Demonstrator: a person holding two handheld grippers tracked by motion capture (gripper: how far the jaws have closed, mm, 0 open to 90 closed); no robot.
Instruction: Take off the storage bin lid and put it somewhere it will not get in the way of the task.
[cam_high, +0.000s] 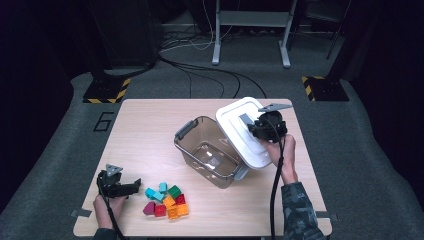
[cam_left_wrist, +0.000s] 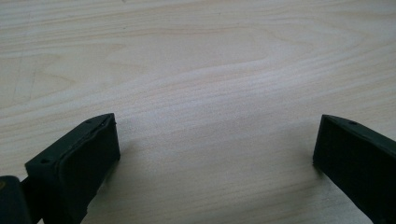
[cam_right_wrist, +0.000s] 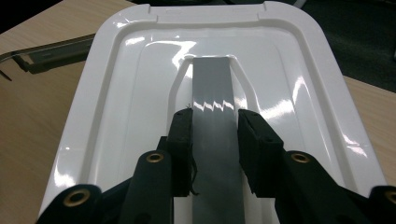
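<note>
Bench (cam_high: 150, 130): pale wood, rectangular, standing on grey floor

Lid (cam_high: 235, 127): white plastic, glossy, with a grey strip handle (cam_right_wrist: 214, 116) down its middle. Held tilted in the air above the right end of the box, its lower edge towards the person

Right gripper (cam_right_wrist: 215, 135): fingers (cam_right_wrist: 181, 140) closed tight on the grey handle, one on each side of it, pads pressing the strip. In the high view the right gripper (cam_high: 265, 127) sits on top of the lid, the hand (cam_high: 282, 155) just beneath, the cable trailing down along the sleeve

Box (cam_high: 207, 152): clear brownish plastic, grey latch at its far left end, open at the top, lying at an angle mid-bench, right of centre

Blocks (cam_high: 165, 200): small loose heap near the front edge, teal, green, orange, red, magenta; well apart from the box

Left gripper (cam_high: 131, 187): low at the front left corner, pointing towards the blocks, just beside them. Fingers (cam_left_wrist: 79, 163) spread wide over bare wood, nothing between them
</note>
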